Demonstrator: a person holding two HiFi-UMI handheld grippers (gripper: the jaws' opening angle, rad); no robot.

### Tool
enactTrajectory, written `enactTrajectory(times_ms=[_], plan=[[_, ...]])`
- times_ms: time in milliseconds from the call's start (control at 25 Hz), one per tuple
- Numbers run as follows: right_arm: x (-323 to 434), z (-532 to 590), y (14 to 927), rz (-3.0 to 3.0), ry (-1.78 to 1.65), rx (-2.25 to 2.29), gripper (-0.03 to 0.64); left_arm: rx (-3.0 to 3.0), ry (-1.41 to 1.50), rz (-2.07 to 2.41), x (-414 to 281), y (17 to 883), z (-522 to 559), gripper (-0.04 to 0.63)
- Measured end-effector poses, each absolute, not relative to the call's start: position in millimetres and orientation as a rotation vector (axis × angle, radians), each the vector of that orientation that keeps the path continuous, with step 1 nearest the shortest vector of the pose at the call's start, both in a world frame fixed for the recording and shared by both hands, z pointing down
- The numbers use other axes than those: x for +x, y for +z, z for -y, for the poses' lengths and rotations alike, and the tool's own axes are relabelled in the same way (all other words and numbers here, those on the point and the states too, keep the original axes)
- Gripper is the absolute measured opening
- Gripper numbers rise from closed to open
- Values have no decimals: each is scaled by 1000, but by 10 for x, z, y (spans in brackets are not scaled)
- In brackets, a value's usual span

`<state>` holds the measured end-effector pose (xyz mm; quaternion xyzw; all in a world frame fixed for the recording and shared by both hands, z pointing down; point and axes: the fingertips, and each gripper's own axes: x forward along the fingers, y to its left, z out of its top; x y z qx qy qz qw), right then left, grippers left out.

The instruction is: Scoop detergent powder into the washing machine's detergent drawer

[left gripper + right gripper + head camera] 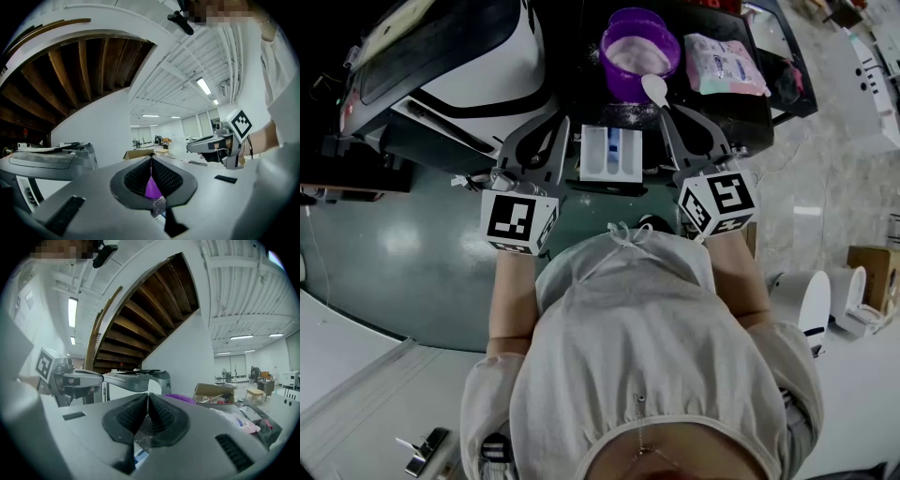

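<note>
One washing machine (pixel 459 66) takes up the far left, white and dark, and it is the biggest thing in front of me. Right of it, on the black top, the purple tub (pixel 639 52) of pale powder stands open at the far middle, with a pink and blue packet (pixel 727 64) just beside it on the right. Nearer than the tub, the detergent drawer (pixel 612 152) is pulled out towards me, between my two tools. I cannot tell whether any powder lies in its pale compartments.

My left gripper (pixel 563 122) sits just left of the drawer and my right gripper (pixel 666 112) just right of it. Both pairs of jaws are pressed together at the tips, and I see nothing between them.

Smallest is the white scoop (pixel 655 89). Its bowl rests at the tub's near rim and its handle runs towards me, slanting a little right, so its long axis points almost at my right jaws. The scoop lies just beyond them, and my left is well farther off across the drawer. With the scoop parked and the drawer open, this could be before a scoopful or after one was tipped in.
</note>
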<state>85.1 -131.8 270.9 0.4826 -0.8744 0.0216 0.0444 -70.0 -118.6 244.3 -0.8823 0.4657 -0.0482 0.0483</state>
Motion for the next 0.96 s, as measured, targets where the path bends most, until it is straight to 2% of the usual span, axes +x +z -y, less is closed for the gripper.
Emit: enactTrajectory(times_ms=[960], plan=[[754,1237,2806,2668,88,1463,12,-2723,-146,-1423,-731,2542,1136,21]])
